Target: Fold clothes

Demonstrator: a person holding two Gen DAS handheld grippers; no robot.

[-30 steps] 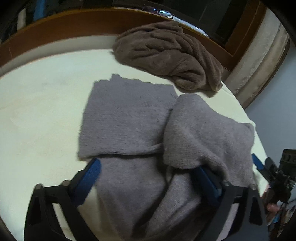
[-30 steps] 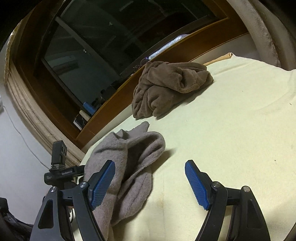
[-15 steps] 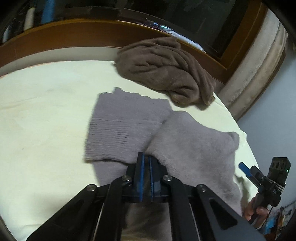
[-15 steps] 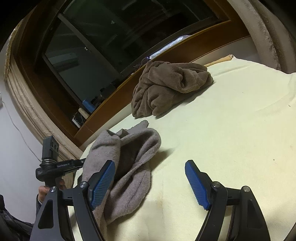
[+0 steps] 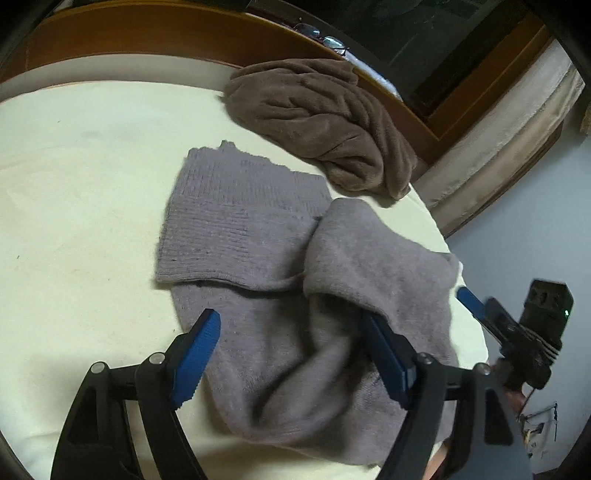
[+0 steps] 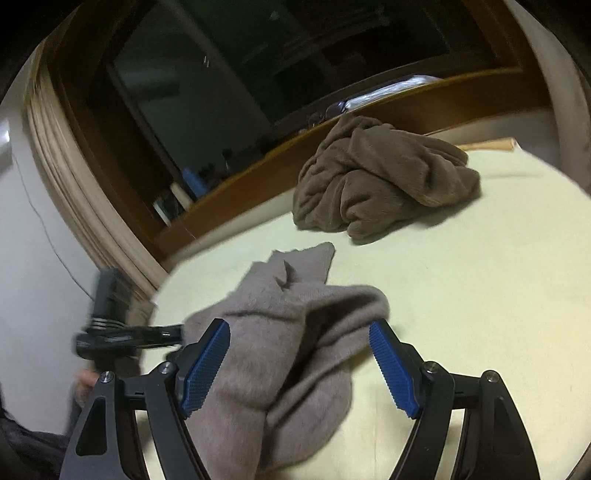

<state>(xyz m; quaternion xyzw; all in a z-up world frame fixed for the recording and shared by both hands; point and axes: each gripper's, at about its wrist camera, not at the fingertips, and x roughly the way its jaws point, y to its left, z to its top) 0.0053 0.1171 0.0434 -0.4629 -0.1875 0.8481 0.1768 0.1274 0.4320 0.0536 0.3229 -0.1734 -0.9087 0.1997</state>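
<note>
A grey knit sweater [image 5: 258,229] lies partly folded on the pale yellow bed sheet [image 5: 81,192], a sleeve doubled over its right side. My left gripper [image 5: 291,354] hovers over the near hem with its jaws opening. Cloth lies between the blue pads, and the right pad sits under the sleeve fold without pressing it. In the right wrist view the same sweater [image 6: 288,332] is bunched between the fingers of my open right gripper [image 6: 301,369], which do not press on it. One blue finger [image 5: 471,301] of the right gripper shows at the bed's right edge.
A crumpled brown fleece garment [image 5: 325,122] [image 6: 376,177] lies at the far side of the bed. Behind it runs a wooden frame [image 5: 147,33] below a dark window, with glasses [image 5: 325,35] on the ledge. A beige curtain [image 5: 498,147] hangs right; the bed edge is close.
My left gripper shut over the sweater's near hem half a second ago and now stands open again. The right gripper has swung left, so the sweater now lies between its fingers.
</note>
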